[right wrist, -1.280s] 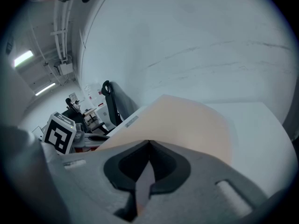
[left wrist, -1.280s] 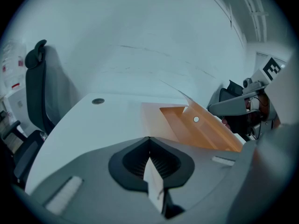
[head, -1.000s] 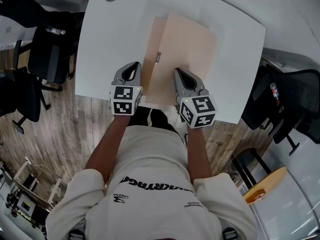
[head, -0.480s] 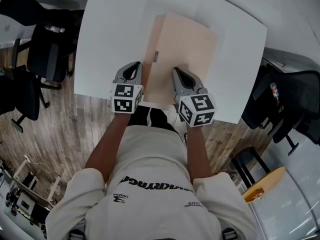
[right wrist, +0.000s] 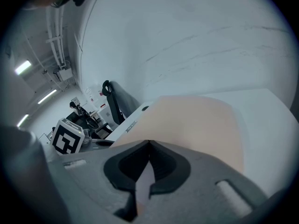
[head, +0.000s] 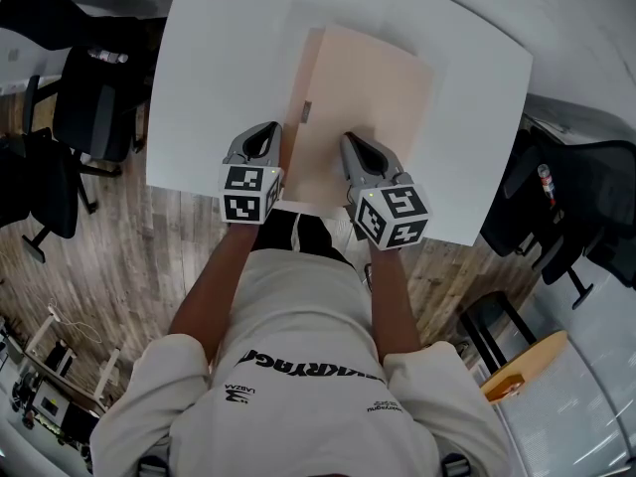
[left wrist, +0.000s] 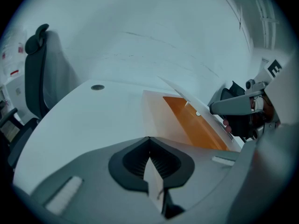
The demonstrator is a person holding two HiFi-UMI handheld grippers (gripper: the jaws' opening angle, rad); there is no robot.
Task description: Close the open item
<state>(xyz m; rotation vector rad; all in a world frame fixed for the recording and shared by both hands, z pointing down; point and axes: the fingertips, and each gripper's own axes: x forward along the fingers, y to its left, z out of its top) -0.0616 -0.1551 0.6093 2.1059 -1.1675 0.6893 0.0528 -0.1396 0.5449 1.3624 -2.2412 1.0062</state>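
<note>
- White table point(head: 199, 87) with office chairs point(head: 89, 107) to its left carries a flat pale box point(head: 368, 97) near its middle, just beyond the near edge
- Lid is not yet down: the left gripper view shows an orange inside point(left wrist: 196, 125) under the raised lid, which opens to the left
- Right gripper point(head: 358, 152) rests on the lid's near part, jaws together, gripping nothing
- Left gripper point(head: 263, 139) sits on the table just left of the box, jaws together and empty as well
- Risk: pressing only at the near end could leave the far corner sprung up, or the small clasp point(head: 307, 112) might miss its catch
- Risk: a sideways push could slide the light box along the smooth top towards the left gripper, as nothing braces it
- Compared with a second ago, the clasp edge lies a little further left and the right gripper has edged left too, so the lid seems lower
</note>
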